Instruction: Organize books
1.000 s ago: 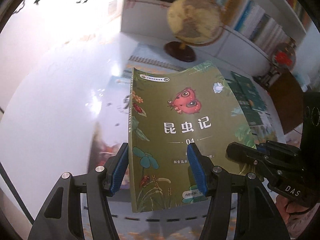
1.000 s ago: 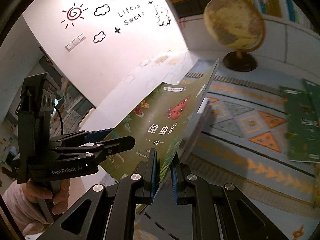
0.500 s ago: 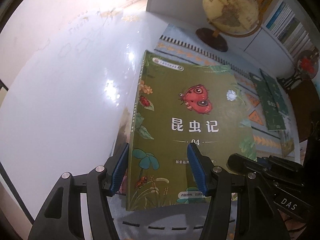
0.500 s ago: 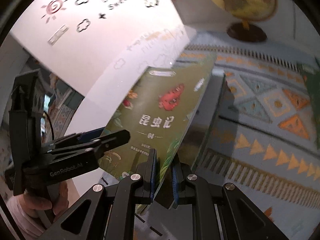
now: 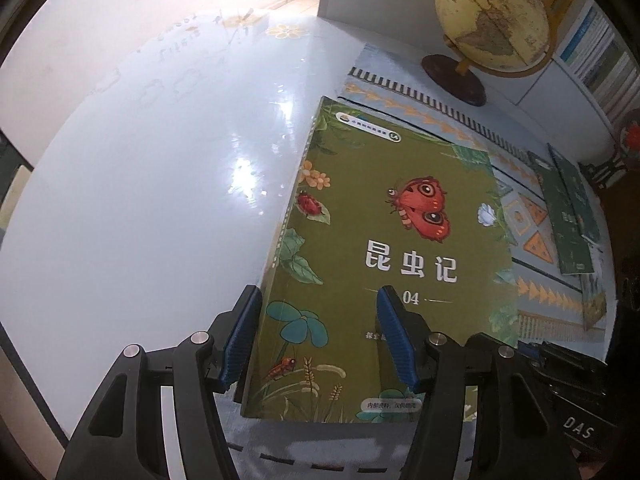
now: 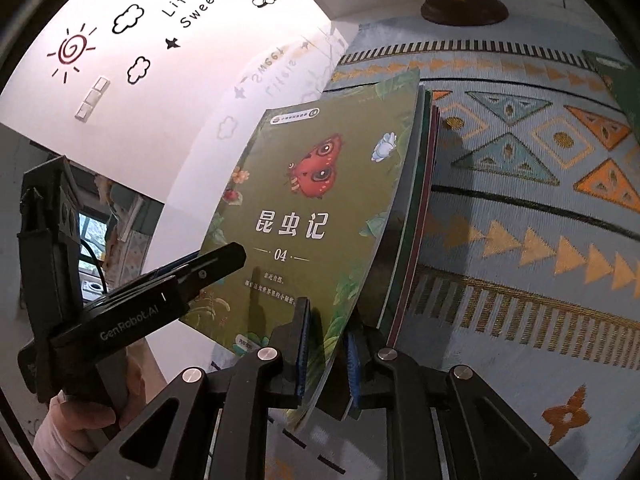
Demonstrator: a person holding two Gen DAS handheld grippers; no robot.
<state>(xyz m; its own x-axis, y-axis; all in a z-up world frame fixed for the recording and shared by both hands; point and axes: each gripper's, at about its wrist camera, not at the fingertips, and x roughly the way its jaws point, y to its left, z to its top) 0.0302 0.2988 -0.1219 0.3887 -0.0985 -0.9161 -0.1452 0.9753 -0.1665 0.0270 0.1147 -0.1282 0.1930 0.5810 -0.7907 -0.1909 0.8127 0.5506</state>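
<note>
1. Right claw (image 6: 326, 360), near the bottom of its own view, has the near right corner of a green insect book (image 6: 320, 208) between its blue pads. Its jaws are parting and a dark gap shows beside one pad, so the grip looks let go rather than clenched.
2. Left claw (image 5: 318, 336) points steeply down over the same book's near left part. One pad sits outside the spine edge and the other above the cover. Its jaws are also widening and neither pad presses on the book, so this claw is released too.
3. That book lies cover up on a stack of books (image 6: 424, 200), at the left edge of a patterned mat (image 6: 520, 240) on a glossy white table (image 5: 160, 200).
4. Likely reason: one claw carries the book by a corner while the other straddles the spine side to line it up with the pile. Both are now loosening because the pile carries its weight.
5. Its right side is bowed slightly above the pile, so it seems not yet fully settled.
6. Counts: two claws; one book on top; several book edges beneath it, too tightly packed to count.
7. On the far right of the mat lie at least two dark green books (image 5: 568, 216), overlapping, probably waiting their turn.
8. One globe (image 5: 492, 20) stands at the far edge.
</note>
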